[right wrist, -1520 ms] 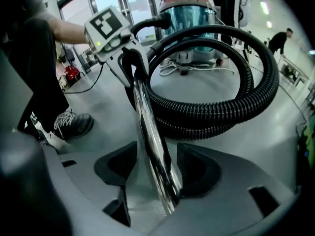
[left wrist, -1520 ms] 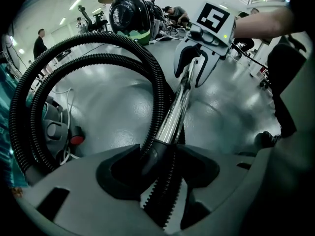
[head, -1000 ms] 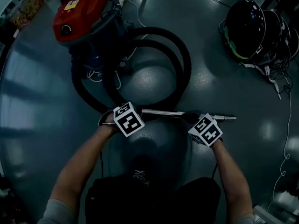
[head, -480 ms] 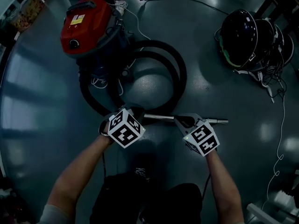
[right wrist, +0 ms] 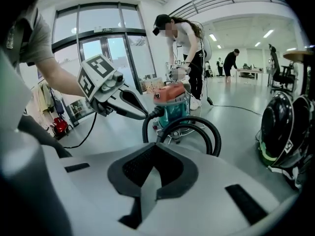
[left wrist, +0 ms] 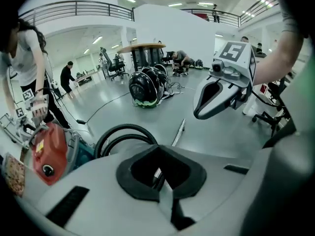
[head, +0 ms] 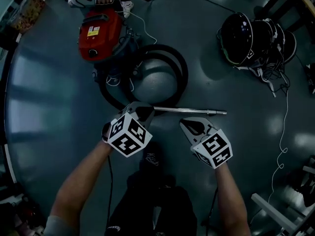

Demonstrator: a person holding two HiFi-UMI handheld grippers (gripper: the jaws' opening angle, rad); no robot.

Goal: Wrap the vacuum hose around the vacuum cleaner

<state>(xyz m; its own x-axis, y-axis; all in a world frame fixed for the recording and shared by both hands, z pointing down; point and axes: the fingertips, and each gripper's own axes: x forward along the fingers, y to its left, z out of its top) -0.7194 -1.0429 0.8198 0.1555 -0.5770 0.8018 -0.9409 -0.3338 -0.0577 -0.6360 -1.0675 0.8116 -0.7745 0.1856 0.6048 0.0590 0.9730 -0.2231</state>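
Left gripper and right gripper: fingers closed, empty, now lifted off the wand lying just beyond their tips; vacuum hose looped farther ahead beside vacuum cleaner; wrapping likely needs a regrasp.

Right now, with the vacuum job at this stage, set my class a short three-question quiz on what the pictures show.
1. True or false: the right gripper is shut on the wand.
2. Where is the hose? A) coiled on the floor beside the vacuum; B) wound round the vacuum; C) draped over the wand.
3. What colour is the vacuum's top?
Key: 1 false: it is shut on nothing, and the left gripper holds the wand. 2 A. 3 red.
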